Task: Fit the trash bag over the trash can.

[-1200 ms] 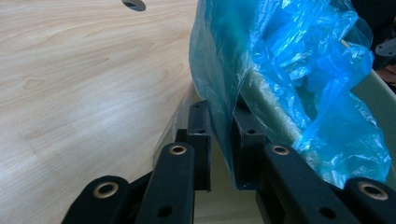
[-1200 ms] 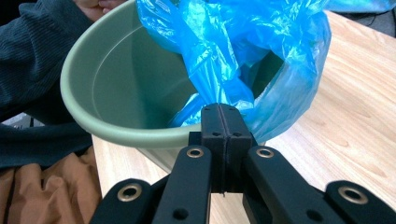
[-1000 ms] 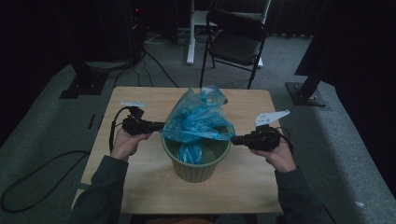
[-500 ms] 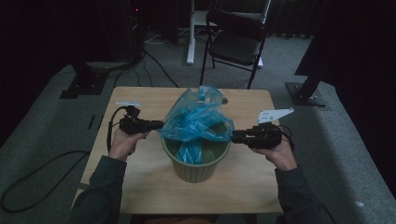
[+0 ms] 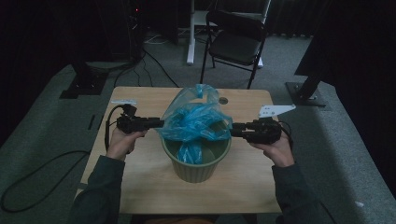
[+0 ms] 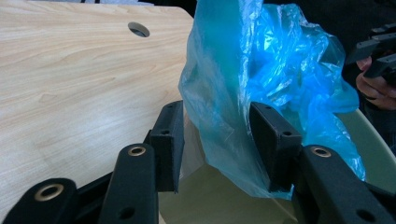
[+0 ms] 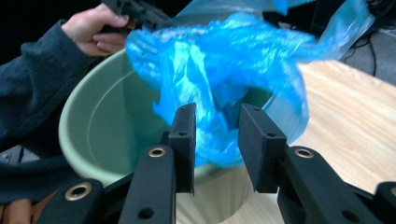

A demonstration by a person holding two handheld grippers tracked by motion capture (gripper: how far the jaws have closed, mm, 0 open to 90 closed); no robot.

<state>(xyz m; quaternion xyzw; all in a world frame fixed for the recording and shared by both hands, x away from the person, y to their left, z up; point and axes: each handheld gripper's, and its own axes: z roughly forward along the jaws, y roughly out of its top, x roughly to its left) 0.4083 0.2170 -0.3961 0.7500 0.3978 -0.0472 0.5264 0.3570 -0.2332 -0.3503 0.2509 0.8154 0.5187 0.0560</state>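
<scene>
- Sitting at the centre of the wooden desk [image 5: 140,182], a green bucket [image 5: 196,168] holds a crumpled blue plastic bag [image 5: 196,121] that bulges up over its rim.
- At 9 o'clock from the bucket, the left tongs [image 5: 158,123] reach the bag's edge; in the left gripper view the left tongs [image 6: 217,140] stand apart with bag plastic [image 6: 243,93] between the jaws, touching the right-hand jaw, and I cannot tell if the other jaw touches it.
- At 3 o'clock, the right tongs [image 5: 235,130] meet the bag's other side; in the right gripper view the right tongs [image 7: 217,135] stand apart with blue plastic [image 7: 219,70] between them, and whether it is clamped I cannot tell.
- A black folding chair [image 5: 238,39] stands on the floor at 12 o'clock, beyond the desk.
</scene>
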